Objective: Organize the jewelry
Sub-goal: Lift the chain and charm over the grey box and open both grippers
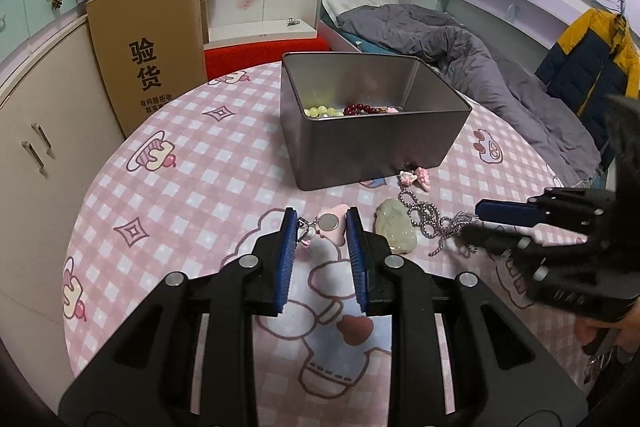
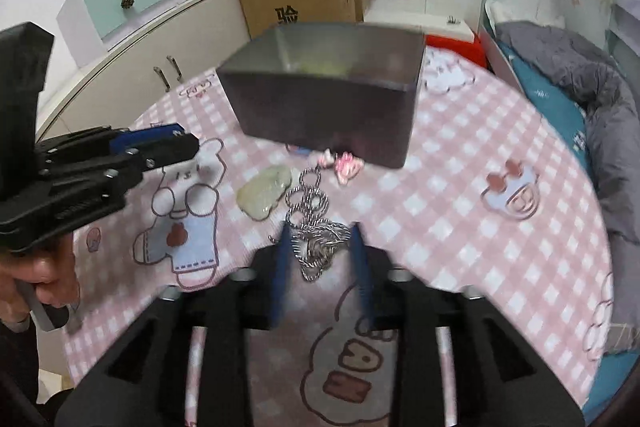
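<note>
Jewelry partly sorted: yellow-green beads (image 1: 320,113) and dark red beads (image 1: 360,108) already lie in the grey tin box (image 1: 376,151) on the counter (image 1: 192,163). Left outside: jade pendant (image 1: 394,227), silver chain (image 1: 428,223), small pink charms (image 1: 416,178) by the tin. Left hand-held gripper (image 1: 323,223) is closed on a pink keychain charm (image 1: 332,227), lifted. Right hand-held gripper (image 2: 320,247) stands partly open around the bunched chain; grip unclear, frame blurred.

A round table (image 1: 192,163) in a pink checked cartoon cloth bears 1 grey metal tin (image 1: 372,147), a pale green pendant (image 1: 394,229), a silver chain (image 1: 426,223) and pink charms (image 1: 416,179).
</note>
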Demonstrator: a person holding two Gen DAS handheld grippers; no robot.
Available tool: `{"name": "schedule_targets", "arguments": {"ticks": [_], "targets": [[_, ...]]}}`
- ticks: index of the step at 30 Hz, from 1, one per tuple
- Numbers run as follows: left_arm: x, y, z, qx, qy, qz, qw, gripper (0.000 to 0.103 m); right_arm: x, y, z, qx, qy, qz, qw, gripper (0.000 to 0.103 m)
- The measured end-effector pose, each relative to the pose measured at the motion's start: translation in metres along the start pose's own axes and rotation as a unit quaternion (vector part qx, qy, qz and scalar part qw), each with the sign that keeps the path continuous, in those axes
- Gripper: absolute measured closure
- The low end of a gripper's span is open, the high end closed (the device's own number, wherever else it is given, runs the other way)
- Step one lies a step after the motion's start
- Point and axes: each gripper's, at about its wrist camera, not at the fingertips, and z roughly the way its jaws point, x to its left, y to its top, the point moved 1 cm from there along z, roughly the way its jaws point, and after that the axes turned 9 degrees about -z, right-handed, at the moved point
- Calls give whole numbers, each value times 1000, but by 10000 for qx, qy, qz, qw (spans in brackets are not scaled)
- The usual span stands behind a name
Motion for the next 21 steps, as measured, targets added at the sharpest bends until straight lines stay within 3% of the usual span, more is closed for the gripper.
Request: {"name": "schedule_targets", "arguments": {"ticks": [5, 6, 9, 21], "targets": [[-1, -1, -1, 7, -15, 5, 10000, 79, 5, -5, 13, -18, -274, -248, 9993, 68], [-1, 0, -2, 3, -16, 1, 10000, 79, 7, -5, 13, -4, -315, -314, 9990, 83], [-2, 0, -6, -39, -26, -8, 10000, 79, 10, -5, 8, 13, -158, -394, 9991, 88], [-10, 28, -53, -633, -50, 147, 9979, 78, 7, 51, -101, -1313, 100, -583, 9896, 89]]}}
